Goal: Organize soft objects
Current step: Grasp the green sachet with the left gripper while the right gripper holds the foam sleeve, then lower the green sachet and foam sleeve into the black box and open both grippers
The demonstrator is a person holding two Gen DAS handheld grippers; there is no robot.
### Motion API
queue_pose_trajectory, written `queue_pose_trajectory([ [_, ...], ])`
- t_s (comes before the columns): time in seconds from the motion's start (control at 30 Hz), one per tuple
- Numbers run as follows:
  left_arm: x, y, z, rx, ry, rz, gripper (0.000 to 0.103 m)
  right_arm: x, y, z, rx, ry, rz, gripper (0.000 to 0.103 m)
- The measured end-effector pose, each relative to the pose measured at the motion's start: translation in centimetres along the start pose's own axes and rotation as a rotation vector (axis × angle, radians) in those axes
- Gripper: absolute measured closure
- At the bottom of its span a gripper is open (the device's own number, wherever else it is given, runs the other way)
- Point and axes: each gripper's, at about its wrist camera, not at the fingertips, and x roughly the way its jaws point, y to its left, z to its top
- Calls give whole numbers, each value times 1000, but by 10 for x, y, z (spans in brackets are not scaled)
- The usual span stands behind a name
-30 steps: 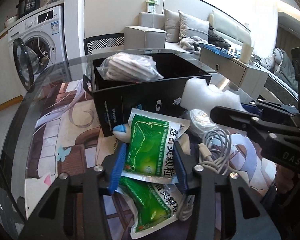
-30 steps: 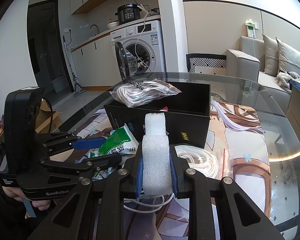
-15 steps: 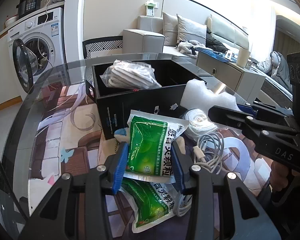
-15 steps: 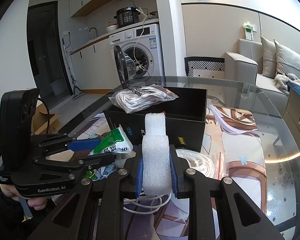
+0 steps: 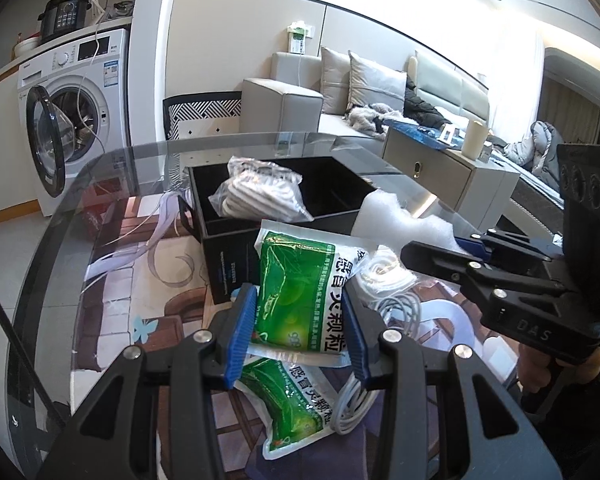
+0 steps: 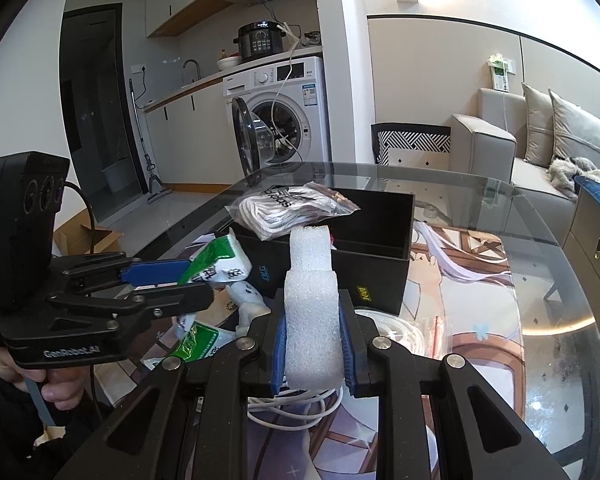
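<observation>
- On the glass worktop [image 5: 72, 240], well back from the near edge, stands the black box [image 5: 236, 256], open on top, with a clear bag of white cord [image 5: 260, 196] resting across its rim.
- Just in front of the box, the left gripper [image 5: 300, 320] has its jaws clamped on a green sachet [image 5: 300, 292], pinched at both side edges and lifted clear of a second green sachet [image 5: 288, 404] lying flat below.
- Sachets like these look light, floppy and slick; gripping across the width near the middle should stop the film sagging or sliding out.
- Beside it, the right gripper [image 6: 312, 344] holds its jaws tight on a white foam strip [image 6: 310, 304], which stands upright between the pads.
- Foam appears featherlight and springy, so it squashes under the grip; a hold low on the strip keeps it steady.
- Loose white cable [image 6: 292, 404] lies coiled under the right gripper.
</observation>
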Motion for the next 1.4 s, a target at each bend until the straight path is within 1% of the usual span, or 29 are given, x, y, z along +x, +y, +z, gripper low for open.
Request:
queue_pose_trajectory([
  [0.3, -22, 9, 6, -33, -55, 30, 62, -7, -1, 8, 8, -24, -17, 81],
  [0.43, -22, 16, 15, -56, -79, 45, 62, -3, -3, 14, 8, -18, -23, 81],
  [0.67, -18, 21, 34, -75, -97, 57, 62, 3, -5, 29, 9, -14, -29, 81],
  [1.13, 20, 36, 71, -138, -113, 77, 62, 28, -19, 62, 53, -13, -53, 81],
  [1.23, 30, 44, 76, -164, -108, 77, 62, 34, -22, 65, 56, -7, -57, 81],
  [1.3, 37, 47, 78, -173, -99, 88, 62, 37, -24, 67, 57, -3, -62, 81],
  [1.4, 48, 49, 78, -180, -86, 83, 62, 43, -28, 69, 58, 4, -69, 81],
])
